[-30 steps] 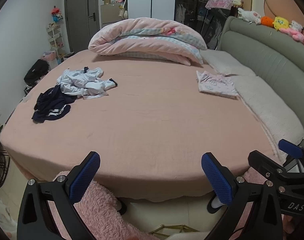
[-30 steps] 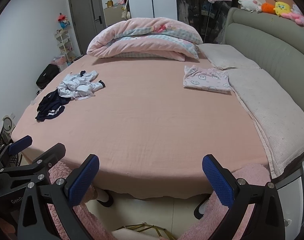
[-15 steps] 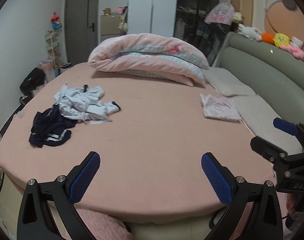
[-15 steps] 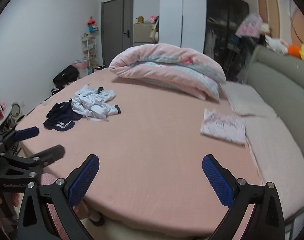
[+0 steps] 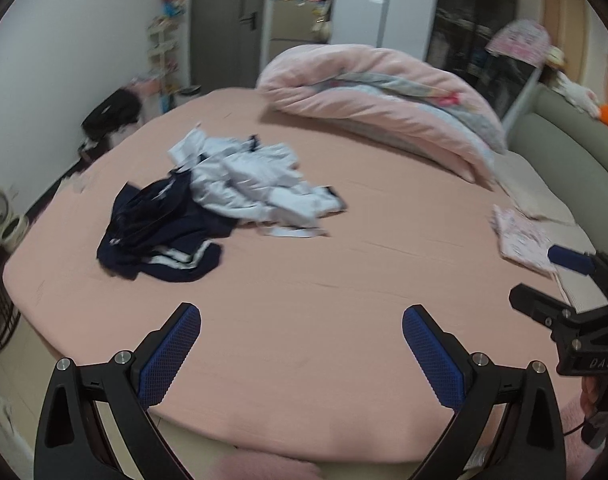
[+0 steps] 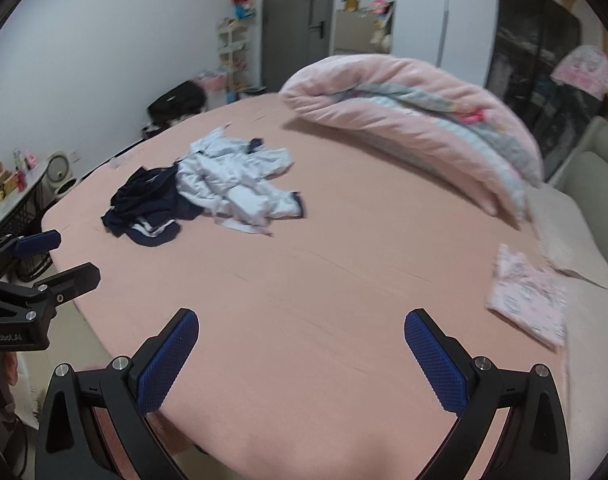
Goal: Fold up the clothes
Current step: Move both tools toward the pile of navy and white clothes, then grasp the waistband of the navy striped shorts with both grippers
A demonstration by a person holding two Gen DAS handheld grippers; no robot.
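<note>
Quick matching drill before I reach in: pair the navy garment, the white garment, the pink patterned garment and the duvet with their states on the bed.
Things:
1. navy garment
2. white garment
3. pink patterned garment
4. duvet

States:
A. folded flat beside the pillows
B. rolled in a bulky heap at the far side
C. crumpled, pale, overlapping a darker piece
D. crumpled, dark, with white stripes

Pairs: 1-D, 2-C, 3-A, 4-B

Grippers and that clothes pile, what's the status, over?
Left gripper and right gripper open, empty. White garment and navy garment crumpled, untouched; pink garment folded. Nothing in the way.
</note>
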